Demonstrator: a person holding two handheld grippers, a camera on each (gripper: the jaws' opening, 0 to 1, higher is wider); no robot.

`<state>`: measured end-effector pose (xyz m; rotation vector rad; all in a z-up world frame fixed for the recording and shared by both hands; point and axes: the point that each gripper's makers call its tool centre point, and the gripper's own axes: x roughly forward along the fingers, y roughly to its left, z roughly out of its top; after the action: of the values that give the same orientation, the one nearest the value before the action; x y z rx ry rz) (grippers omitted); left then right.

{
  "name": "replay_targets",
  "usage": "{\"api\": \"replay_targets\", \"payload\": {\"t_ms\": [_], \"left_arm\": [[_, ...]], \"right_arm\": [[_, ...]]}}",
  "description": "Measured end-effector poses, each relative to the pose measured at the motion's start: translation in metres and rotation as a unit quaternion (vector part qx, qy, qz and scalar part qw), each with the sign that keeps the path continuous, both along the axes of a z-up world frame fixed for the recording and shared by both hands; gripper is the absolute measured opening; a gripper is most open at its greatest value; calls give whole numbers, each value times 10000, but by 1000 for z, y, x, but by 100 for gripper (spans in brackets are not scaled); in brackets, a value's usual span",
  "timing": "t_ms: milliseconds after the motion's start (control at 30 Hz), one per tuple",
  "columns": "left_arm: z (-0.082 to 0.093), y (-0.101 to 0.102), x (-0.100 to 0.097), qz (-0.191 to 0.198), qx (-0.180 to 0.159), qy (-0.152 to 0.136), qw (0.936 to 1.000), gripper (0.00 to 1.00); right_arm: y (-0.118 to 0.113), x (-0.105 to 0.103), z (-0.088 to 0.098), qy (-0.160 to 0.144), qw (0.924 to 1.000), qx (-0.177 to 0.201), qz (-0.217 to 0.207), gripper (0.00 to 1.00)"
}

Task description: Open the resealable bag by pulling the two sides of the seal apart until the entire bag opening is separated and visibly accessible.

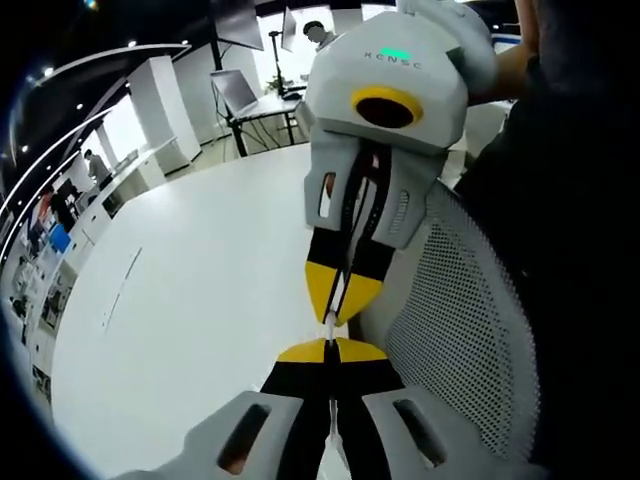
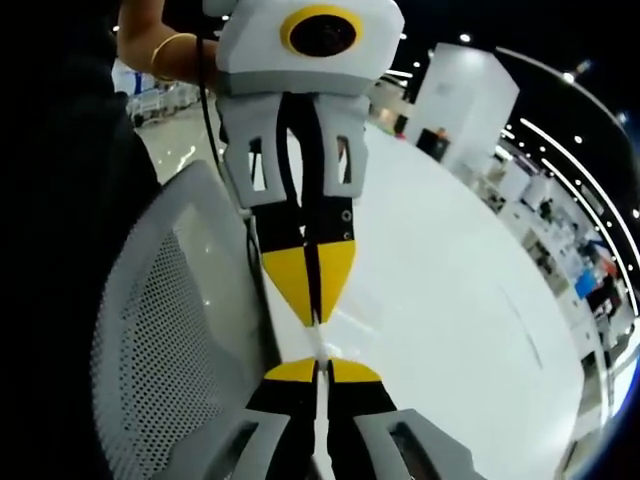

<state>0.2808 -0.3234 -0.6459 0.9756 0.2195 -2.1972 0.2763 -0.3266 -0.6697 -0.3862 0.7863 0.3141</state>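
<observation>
The two grippers are seen tip to tip above a broad white table. In the left gripper view, the left gripper, with black jaws and yellow tips, is drawn together on a thin pale strip, and the right gripper comes down from the far side with its yellow tips closed on the same strip. In the right gripper view, the right gripper rises from the near edge and the left gripper meets it from above.

That pale sliver between the tips is taken to be the resealable bag's seal, edge-on; the bag's body cannot be made out, nor whether each gripper holds a separate side. A grey mesh chair back stands just beside the grippers, on the right.

The film is judged light, soft and slippery, so a hold close under the seal ridge, one lip per gripper, is advised. A steady pull apart is likely needed, since thin plastic may slip free or stretch.
</observation>
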Motion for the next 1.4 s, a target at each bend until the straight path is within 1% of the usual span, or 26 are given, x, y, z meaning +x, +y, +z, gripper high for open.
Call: {"api": "replay_targets", "payload": {"t_ms": [133,600,633,933,1067,1400], "left_arm": [[1,1,1,34,6,39,10000,0],[5,-1,3,132,-34,117,9998,0],[5,1,2,120,3,163,9998,0],[7,0,3,126,-15,160,9998,0],[7,1,3,126,1,188,9997,0],[8,3,4,143,22,213,9997,0]], "right_arm": [[-3,-5,-4,77,10000,-56,-23,0],[-12,-14,-8,167,9997,-111,-137,0],[-12,-15,-9,176,9997,-119,-144,0],[-18,-21,-12,241,9993,-176,-206,0],[-21,-22,-13,220,9992,-221,-249,0],[-23,-28,-17,308,9987,-259,-299,0]]}}
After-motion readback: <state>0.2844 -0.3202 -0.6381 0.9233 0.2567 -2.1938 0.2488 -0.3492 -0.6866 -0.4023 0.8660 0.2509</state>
